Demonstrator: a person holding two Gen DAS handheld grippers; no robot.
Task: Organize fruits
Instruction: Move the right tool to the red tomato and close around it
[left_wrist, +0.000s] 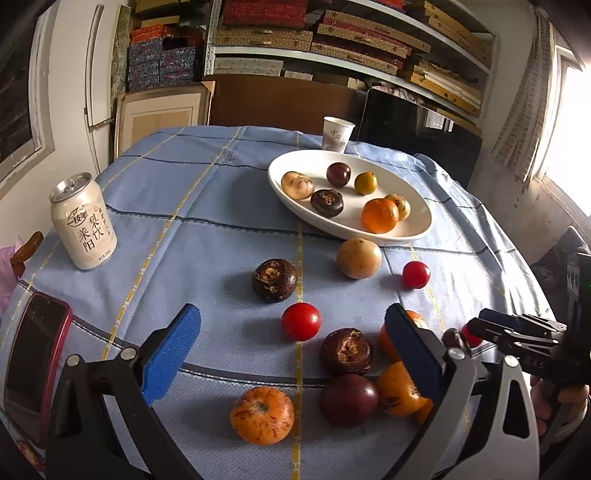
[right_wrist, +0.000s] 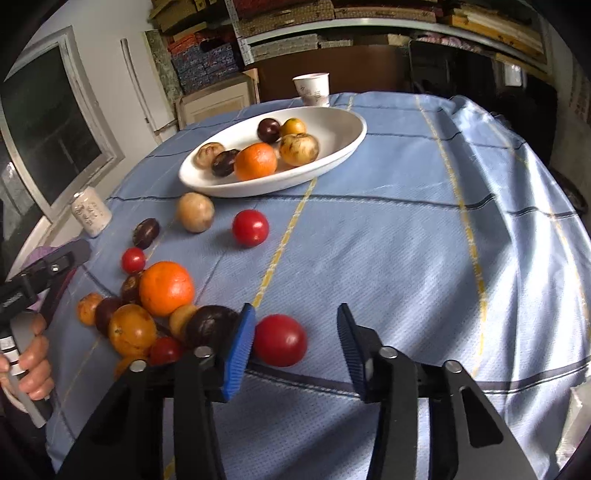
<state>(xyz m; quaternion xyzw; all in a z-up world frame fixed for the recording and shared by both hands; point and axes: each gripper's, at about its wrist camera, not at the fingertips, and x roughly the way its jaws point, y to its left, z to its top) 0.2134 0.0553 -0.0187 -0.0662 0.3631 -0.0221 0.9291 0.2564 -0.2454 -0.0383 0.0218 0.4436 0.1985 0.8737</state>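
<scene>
Blue checked tablecloth covers the table. White oval dish sits far, right of centre in the left view, holding six fruits incl. an orange and a dark round one. Paper cup just behind the dish. Drink can far left, phone at near left edge.

Loose fruit lies on the cloth near the dish and in a cluster closer in: tan fruit, red tomato, dark brown fruit, streaked orange fruit.

Left gripper fingers wide apart, nothing between them, above the cluster. Right gripper fingers apart around a red tomato; left pad touching or just beside it, right pad clear of it.
</scene>
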